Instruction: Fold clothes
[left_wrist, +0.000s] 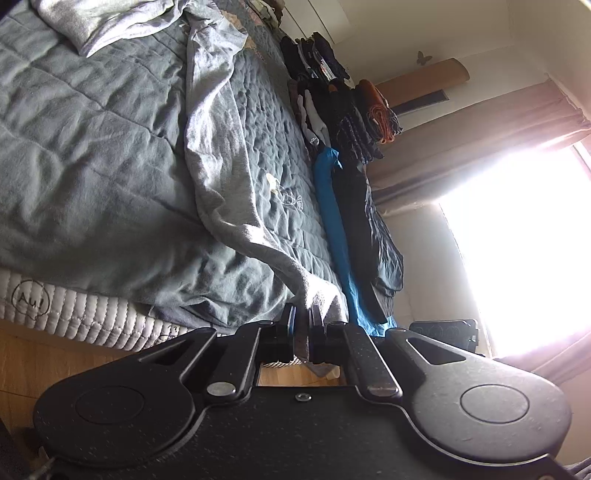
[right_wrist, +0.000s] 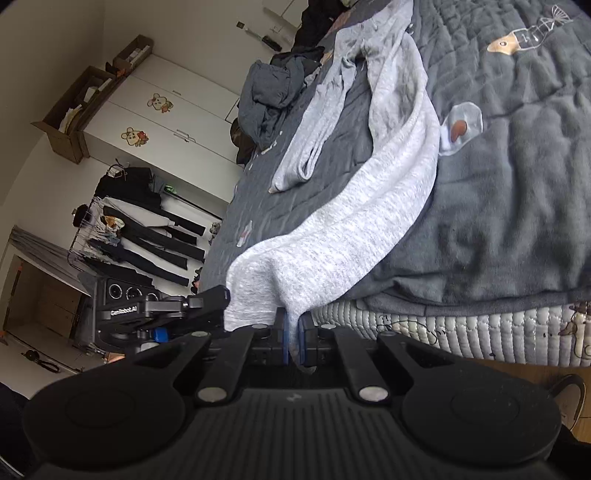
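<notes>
Both grippers were clamped on the near hem of the grey garment (right_wrist: 354, 206) at the bed (right_wrist: 517, 206) edge — left gripper (left_wrist: 303, 321), right gripper (right_wrist: 294, 332). Its long axis ran away across the quilt — equally near both hands.

Bedroom surroundings, seen from both wrist views.
We note a grey quilted bedspread (left_wrist: 92, 166) over a white mattress (left_wrist: 92, 317), brown curtains (left_wrist: 480, 129) beside a bright window (left_wrist: 524, 251), a white wardrobe (right_wrist: 162, 122) with cartoon stickers, cardboard boxes (right_wrist: 85, 107) on top, and wooden flooring (left_wrist: 37, 365).
</notes>
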